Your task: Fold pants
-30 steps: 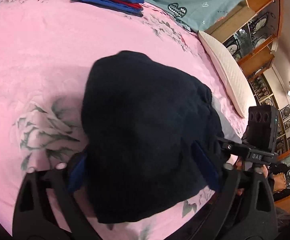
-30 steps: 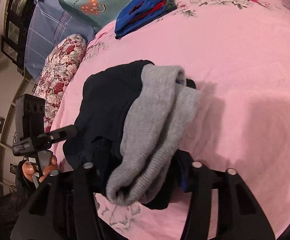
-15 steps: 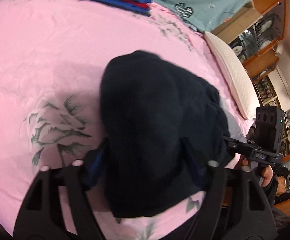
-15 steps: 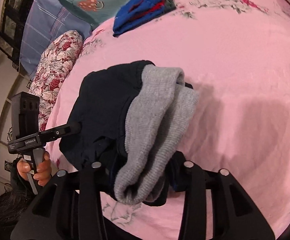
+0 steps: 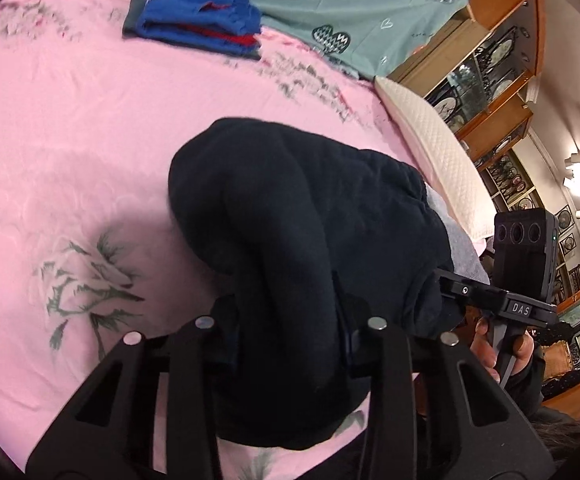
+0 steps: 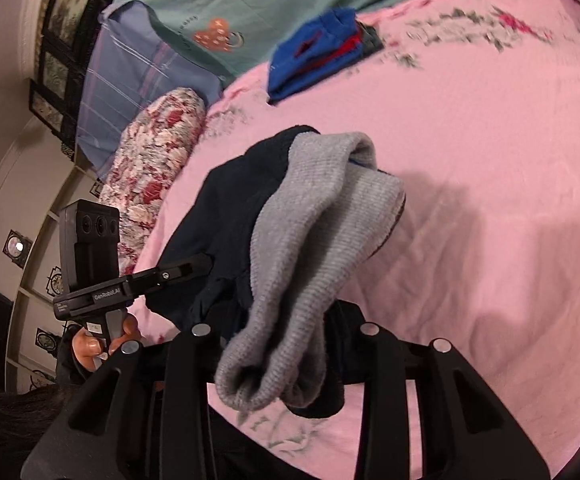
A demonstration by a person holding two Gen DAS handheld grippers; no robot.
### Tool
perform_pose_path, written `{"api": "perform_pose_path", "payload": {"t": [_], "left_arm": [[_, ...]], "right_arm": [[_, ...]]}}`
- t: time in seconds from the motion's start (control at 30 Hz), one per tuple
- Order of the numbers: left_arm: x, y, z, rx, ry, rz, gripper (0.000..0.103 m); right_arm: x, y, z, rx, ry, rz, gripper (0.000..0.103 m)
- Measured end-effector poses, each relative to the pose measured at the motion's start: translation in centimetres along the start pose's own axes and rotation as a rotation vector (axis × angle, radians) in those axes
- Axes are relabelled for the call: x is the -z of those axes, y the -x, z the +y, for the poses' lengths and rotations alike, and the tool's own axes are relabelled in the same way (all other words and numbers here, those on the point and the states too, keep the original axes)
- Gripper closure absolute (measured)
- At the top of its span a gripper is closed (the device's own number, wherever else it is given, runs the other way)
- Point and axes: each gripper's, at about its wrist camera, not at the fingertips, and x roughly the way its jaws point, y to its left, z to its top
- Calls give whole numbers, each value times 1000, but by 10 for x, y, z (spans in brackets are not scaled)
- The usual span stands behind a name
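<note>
The dark navy pants (image 5: 290,224) with a grey knit waistband (image 6: 309,240) are bunched up and lifted off the pink bedsheet (image 5: 70,120). My left gripper (image 5: 286,320) is shut on a dark fold of the pants. My right gripper (image 6: 282,332) is shut on the grey waistband end, which drapes over its jaws. Each gripper shows in the other's view: the right one (image 5: 469,292) beside the pants' right edge, the left one (image 6: 194,266) at their left edge.
A folded blue and red garment pile (image 5: 198,28) lies at the far end of the bed by a teal blanket (image 5: 349,4). A white pillow (image 5: 429,152) and a floral pillow (image 6: 150,168) line the bed's sides. Wooden display cabinets (image 5: 489,64) stand beyond.
Both grippers have closed in on the pants and carried them further along the bed toward the blue pile. The bundle has bunched tighter between them.
</note>
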Motion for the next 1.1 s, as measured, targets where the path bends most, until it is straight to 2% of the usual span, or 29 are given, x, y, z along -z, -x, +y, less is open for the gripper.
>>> {"api": "perform_pose_path", "payload": {"t": [0.17,0.33,0.47,0.6,0.7,0.8,0.87,0.9,0.93,0.97,1.03,1.07,1.1], "left_arm": [[-11,10,-5,-7,-14,-34,70],[-22,14,-3,-20,-17,-44,70],[-54,21,-8,-49,-50,-81,70],[-129,37,-23,-115,-124,-183,70],[-194,43,-23,-158,-149,-255,70],[-263,31,-6,-213,-159,-307,70],[-308,4,24,-262,-139,-309,64],[-323,-13,42,-288,-126,-304,47],[-336,-35,63,-320,-104,-286,25],[-345,-57,87,-357,-75,-258,19],[-352,-105,143,-484,10,-150,20],[-349,-114,166,-448,69,-117,17],[-342,-108,179,-370,126,-143,12]], "right_arm": [[-18,7,16,-13,40,-39,68],[-33,3,20,-11,54,-37,68],[-66,2,31,-10,97,-60,68],[-129,1,58,-1,192,-121,68],[-199,-8,73,2,245,-178,68],[-269,-32,70,10,271,-215,68],[-317,-66,53,30,265,-227,60],[-336,-86,41,53,255,-224,49],[-354,-114,21,103,228,-209,38],[-365,-136,2,181,196,-201,38],[-376,-185,-44,367,118,-140,39],[-374,-200,-66,447,68,-111,39],[-369,-198,-80,388,29,-144,39]]}}
